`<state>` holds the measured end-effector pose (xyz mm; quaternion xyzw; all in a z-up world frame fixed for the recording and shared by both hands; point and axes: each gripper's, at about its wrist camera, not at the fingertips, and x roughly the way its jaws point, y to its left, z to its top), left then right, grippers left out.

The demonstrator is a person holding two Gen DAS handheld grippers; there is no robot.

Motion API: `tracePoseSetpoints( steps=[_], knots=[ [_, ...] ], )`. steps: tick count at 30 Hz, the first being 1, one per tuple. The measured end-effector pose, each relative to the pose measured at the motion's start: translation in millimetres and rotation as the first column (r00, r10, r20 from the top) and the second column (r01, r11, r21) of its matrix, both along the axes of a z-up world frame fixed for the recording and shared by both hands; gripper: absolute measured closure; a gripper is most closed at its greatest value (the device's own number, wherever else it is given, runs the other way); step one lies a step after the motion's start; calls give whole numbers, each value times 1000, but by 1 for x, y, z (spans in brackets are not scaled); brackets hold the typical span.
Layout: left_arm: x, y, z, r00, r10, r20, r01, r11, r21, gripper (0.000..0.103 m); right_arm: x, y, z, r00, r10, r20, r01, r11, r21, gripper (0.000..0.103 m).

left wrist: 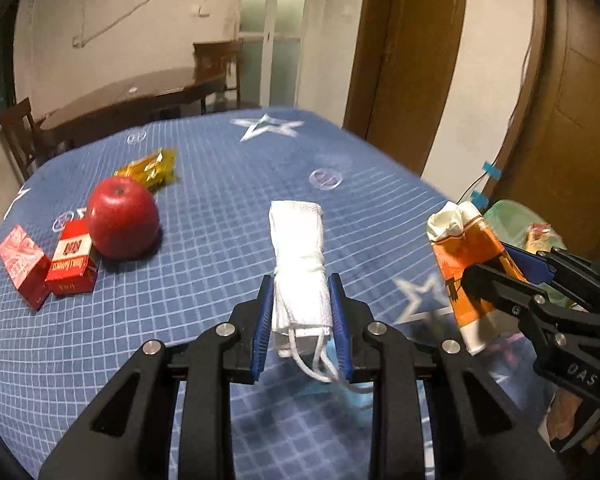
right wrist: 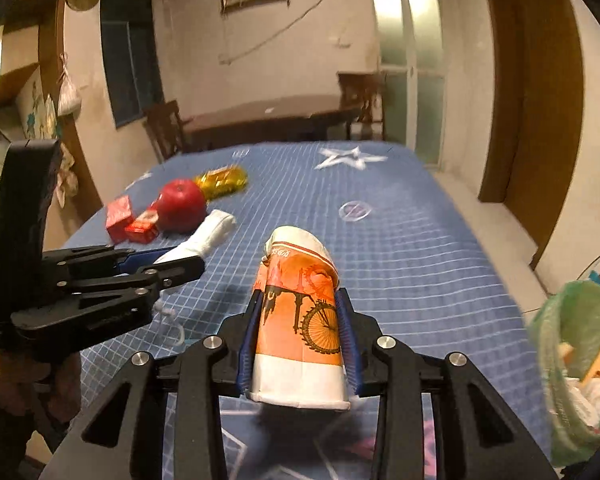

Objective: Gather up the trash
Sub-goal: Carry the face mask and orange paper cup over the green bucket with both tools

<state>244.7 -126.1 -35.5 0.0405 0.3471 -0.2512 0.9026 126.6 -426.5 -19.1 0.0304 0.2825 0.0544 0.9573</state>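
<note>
One blue checked tablecloth (left wrist: 220, 208) with white stars covers the table.

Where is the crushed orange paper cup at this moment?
The orange paper cup is clamped in the right gripper, held above the blue tablecloth, with the green-lined trash bin off to its right.

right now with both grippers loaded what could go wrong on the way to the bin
The rolled face mask has ear loops dangling below the left gripper; they could snag or slip loose. The crushed paper cup is pinched near its base by the right gripper and may pivot out. The green bin bag already holds trash, so items might bounce off.
</note>
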Motion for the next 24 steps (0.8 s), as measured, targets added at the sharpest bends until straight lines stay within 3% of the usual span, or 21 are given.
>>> tracePoseSetpoints(
  steps=[8,14,24],
  knots=[
    [-30,-37,39,993,-81,91,87,994,-65,77,-47,-57,36,989,-113,94,116,993,-32,66],
    [-41,-83,49,982,-154,113,163,984,-75,77,-78,-110,57,968,-214,131,222,974,-49,66],
    [-50,-199,65,935,-334,118,345,934,-96,77,-124,-218,85,915,-380,139,393,915,-87,66]
  ],
)
